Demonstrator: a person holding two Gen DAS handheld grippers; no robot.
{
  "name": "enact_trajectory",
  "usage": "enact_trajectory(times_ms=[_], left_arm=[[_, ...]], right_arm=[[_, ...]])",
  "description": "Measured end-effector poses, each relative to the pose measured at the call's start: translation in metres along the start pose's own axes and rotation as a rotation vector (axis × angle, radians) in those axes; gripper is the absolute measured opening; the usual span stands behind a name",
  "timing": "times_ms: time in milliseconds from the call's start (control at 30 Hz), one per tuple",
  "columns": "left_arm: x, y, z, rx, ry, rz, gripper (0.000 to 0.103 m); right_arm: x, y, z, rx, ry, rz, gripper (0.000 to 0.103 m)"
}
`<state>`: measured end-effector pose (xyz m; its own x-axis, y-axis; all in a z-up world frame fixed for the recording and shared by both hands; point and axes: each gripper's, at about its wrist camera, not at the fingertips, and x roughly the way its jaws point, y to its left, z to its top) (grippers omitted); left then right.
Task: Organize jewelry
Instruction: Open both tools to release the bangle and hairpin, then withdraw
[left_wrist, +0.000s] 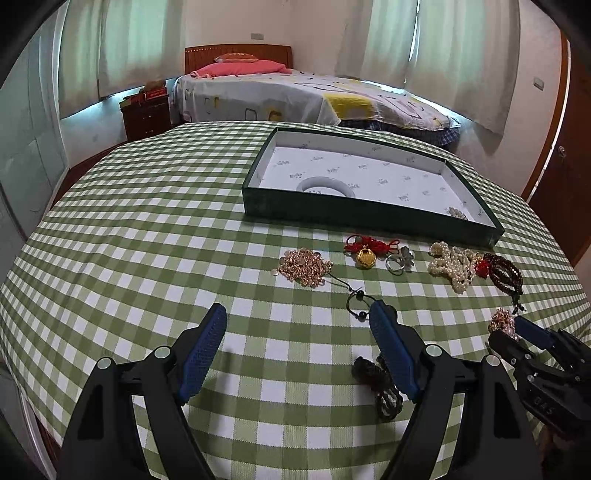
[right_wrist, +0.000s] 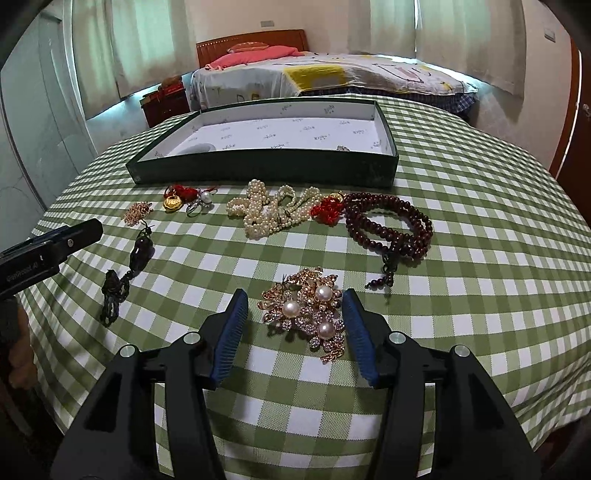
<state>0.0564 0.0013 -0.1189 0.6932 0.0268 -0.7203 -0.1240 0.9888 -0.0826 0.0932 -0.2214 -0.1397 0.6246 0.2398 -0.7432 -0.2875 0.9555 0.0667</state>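
Over the green-checked tablecloth (left_wrist: 147, 229) the left gripper (left_wrist: 297, 321) is hovering with its two blue-padded fingers (left_wrist: 205, 347) spread wide and nothing between them; a dark corded pendant (left_wrist: 380, 387) is lying just beside its right finger. Beyond that, in a row in front of the one green tray (left_wrist: 369, 218), are lying one heap of gold chain (left_wrist: 304, 266), one gold charm on red cord (left_wrist: 365, 253), one ring (left_wrist: 397, 262), one tangle of pearl strands (right_wrist: 273, 210) and one coil of dark red beads (right_wrist: 388, 225) with a red knot (right_wrist: 327, 212) at its left end. The tray itself is holding one white bangle (left_wrist: 325, 186) at its left end and one small sparkly piece (left_wrist: 458, 213) at its right. Farther right, the right gripper (right_wrist: 293, 310) is pointing down at one gold brooch (right_wrist: 310, 314) set with three pearls; the brooch is lying on the cloth between the two fingers, which are standing apart with the left one clear of it and the right one just beside its edge.
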Motion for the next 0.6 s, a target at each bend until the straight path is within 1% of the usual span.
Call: enact_trajectory(times_ms=[33, 100, 267, 367, 600], left_arm=[[0.000, 0.000, -0.001, 0.000, 0.002, -0.001, 0.077], [0.000, -0.001, -0.002, 0.002, 0.004, -0.003, 0.077], [-0.001, -0.004, -0.003, 0.011, 0.006, -0.019, 0.077], [0.000, -0.008, -0.003, 0.025, 0.009, -0.027, 0.077], [0.007, -0.022, -0.003, 0.075, 0.023, -0.057, 0.077]], right_arm=[[0.000, 0.000, 0.000, -0.004, -0.001, -0.005, 0.052], [0.000, 0.000, -0.001, -0.009, -0.002, -0.024, 0.045], [-0.001, -0.002, -0.002, 0.000, -0.008, -0.023, 0.043], [-0.004, -0.003, 0.000, 0.006, -0.021, -0.020, 0.039], [-0.006, -0.007, 0.001, 0.020, -0.025, -0.016, 0.039]])
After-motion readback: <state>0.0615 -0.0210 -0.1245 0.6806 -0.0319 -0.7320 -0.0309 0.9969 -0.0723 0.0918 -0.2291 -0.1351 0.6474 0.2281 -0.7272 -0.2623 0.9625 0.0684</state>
